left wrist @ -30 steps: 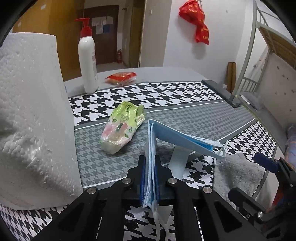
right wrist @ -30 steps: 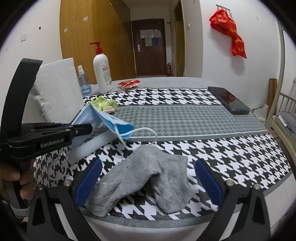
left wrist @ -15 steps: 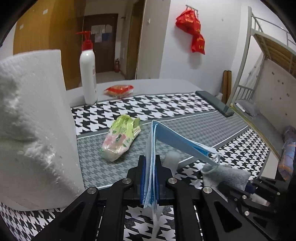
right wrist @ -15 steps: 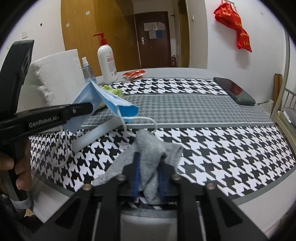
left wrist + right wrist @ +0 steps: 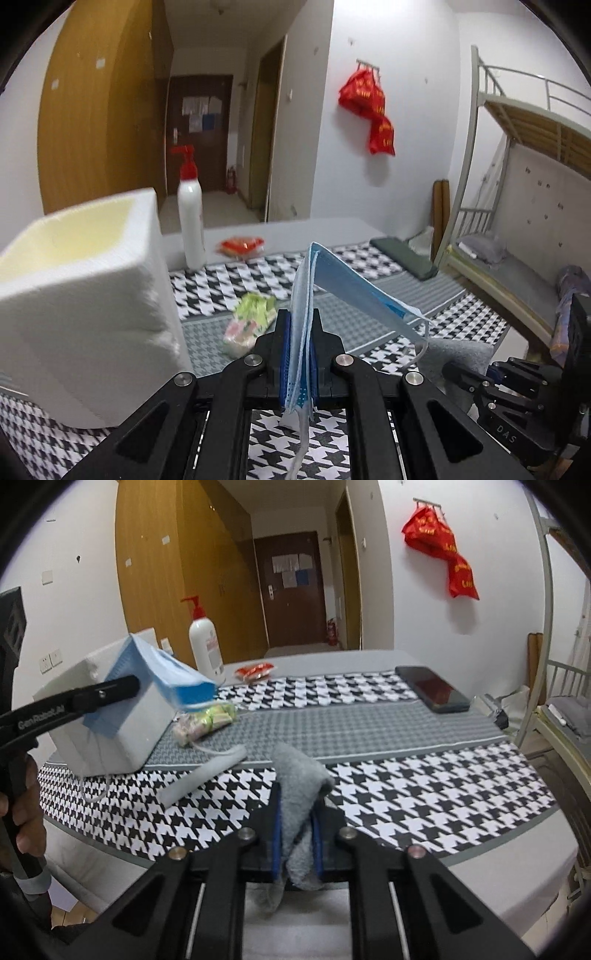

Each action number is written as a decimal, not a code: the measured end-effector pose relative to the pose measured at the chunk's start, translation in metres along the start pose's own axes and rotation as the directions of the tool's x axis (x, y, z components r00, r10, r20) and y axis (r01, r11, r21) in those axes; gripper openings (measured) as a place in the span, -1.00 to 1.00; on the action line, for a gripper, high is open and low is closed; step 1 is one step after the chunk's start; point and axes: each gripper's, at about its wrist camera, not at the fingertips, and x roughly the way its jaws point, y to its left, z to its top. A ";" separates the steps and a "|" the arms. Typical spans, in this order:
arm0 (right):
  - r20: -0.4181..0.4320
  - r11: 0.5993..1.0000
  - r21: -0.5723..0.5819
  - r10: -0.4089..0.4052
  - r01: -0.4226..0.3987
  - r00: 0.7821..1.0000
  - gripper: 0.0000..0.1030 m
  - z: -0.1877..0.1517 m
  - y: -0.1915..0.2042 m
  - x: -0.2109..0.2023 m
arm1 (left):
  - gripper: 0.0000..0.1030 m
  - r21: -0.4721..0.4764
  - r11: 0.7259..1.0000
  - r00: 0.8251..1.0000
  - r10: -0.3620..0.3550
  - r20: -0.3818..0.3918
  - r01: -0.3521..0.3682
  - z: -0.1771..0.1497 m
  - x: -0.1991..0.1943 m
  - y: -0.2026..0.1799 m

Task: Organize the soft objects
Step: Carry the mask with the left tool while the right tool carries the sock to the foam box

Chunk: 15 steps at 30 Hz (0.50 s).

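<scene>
Our left gripper (image 5: pixel 300 354) is clamped tight on a folded blue face mask (image 5: pixel 343 291), which stands up between the blue pads and droops to the right, one ear loop dangling below. Our right gripper (image 5: pixel 297 834) is closed on a grey sock (image 5: pixel 299 775), the fabric bunched between its pads and draped over their tips, held above the tablecloth.

The left wrist view shows the white foam box (image 5: pixel 85 291) from above its rim, with its pale hollow inside, standing just left of the mask; the right wrist view shows only the box's outer walls, with the left gripper and mask in front of it. In the left view the sock appears only as a grey patch at lower right, beside the black frame of the right gripper. The right view alone shows a pale grey strip (image 5: pixel 203 775) lying on the cloth near the box and a dark phone (image 5: pixel 432 694) on the far right side of the table.

Both views show a green packet of tissues (image 5: pixel 207 720) lying on the grey band of the houndstooth tablecloth (image 5: pixel 424 794), and farther back a white pump bottle (image 5: pixel 205 653) with a red top and a small red packet (image 5: pixel 255 671). Behind stand a wooden wardrobe (image 5: pixel 177 576), a dark door (image 5: pixel 291 590), red bags (image 5: pixel 443 554) hung on the white wall and a metal bunk bed (image 5: pixel 517 155) at right.
</scene>
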 end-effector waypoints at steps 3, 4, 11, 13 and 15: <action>0.025 1.000 -0.005 0.009 -0.009 1.000 -0.68 0.001 0.005 -0.012 | -0.82 0.003 1.000 0.999 0.011 0.044 -0.011 0.003 -0.018 0.000; 0.034 1.000 -0.011 0.015 -0.014 0.999 -0.68 0.002 0.008 -0.018 | -0.82 0.003 1.000 0.998 0.016 0.059 -0.016 0.003 -0.025 0.001; 0.090 0.999 -0.040 0.030 -0.027 0.995 -0.68 0.004 0.026 -0.045 | -0.82 -0.003 0.999 0.993 0.041 0.111 -0.041 -0.004 -0.057 0.007; 0.105 0.998 -0.052 0.040 -0.034 0.994 -0.68 0.006 0.032 -0.052 | -0.82 -0.005 0.999 0.991 0.050 0.127 -0.050 -0.006 -0.066 0.009; 0.116 0.997 -0.062 0.048 -0.041 0.992 -0.68 0.007 0.038 -0.058 | -0.82 -0.010 0.998 0.989 0.059 0.138 -0.058 -0.009 -0.073 0.013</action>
